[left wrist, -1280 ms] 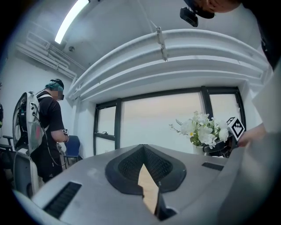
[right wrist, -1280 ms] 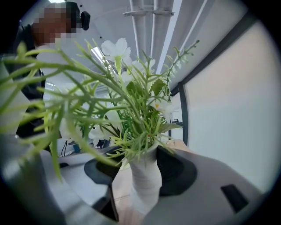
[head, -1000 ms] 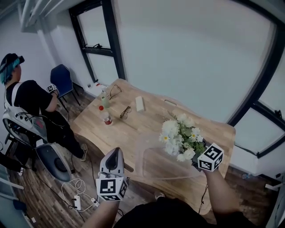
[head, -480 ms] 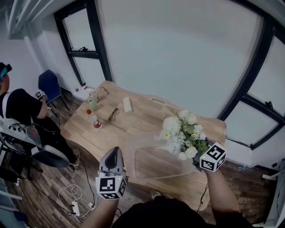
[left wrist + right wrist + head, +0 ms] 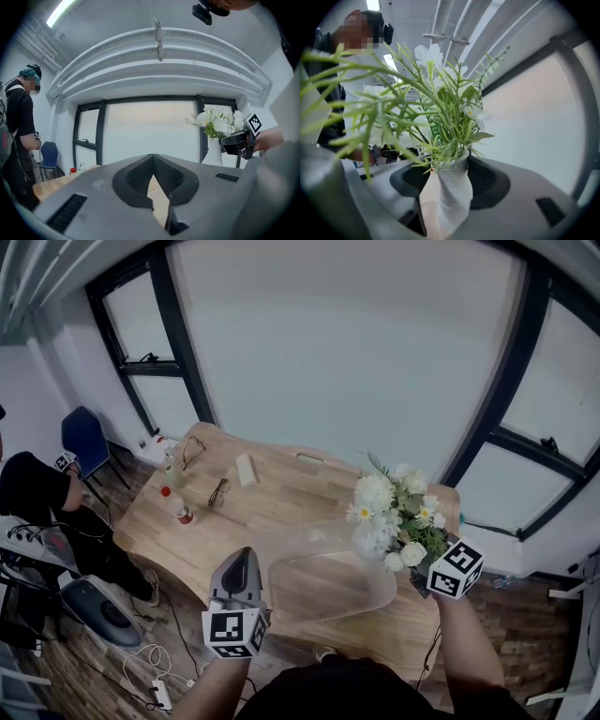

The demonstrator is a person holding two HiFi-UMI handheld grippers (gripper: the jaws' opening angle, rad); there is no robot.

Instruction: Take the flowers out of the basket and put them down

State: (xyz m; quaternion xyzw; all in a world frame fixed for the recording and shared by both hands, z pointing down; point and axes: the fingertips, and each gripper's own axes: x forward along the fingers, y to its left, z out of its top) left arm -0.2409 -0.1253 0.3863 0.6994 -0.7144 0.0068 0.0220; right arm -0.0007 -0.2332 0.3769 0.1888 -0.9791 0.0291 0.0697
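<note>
A bunch of white flowers with green leaves (image 5: 394, 517) stands in a slim white vase (image 5: 452, 192). My right gripper (image 5: 414, 576) is shut on that vase and holds it up in the air, over the right end of the clear plastic basket (image 5: 319, 568) on the wooden table (image 5: 281, 498). In the right gripper view the stems fan out above the jaws of that gripper (image 5: 450, 199). My left gripper (image 5: 239, 561) hangs at the table's near edge, left of the basket, jaws together with nothing in them (image 5: 157, 187). The left gripper view shows the flowers (image 5: 218, 121) at the right.
At the table's far left stand a red-capped bottle (image 5: 183, 513) and a green bottle (image 5: 172, 470), with eyeglasses (image 5: 217, 491) and a white box (image 5: 246, 468) nearby. A person in black (image 5: 37, 493) sits left of the table by a blue chair (image 5: 84, 437). Cables lie on the floor.
The flowers have moved up and to the right, from over the basket's middle to over its right end. The head view has swung, shifting the room left. The left gripper has stayed put.
</note>
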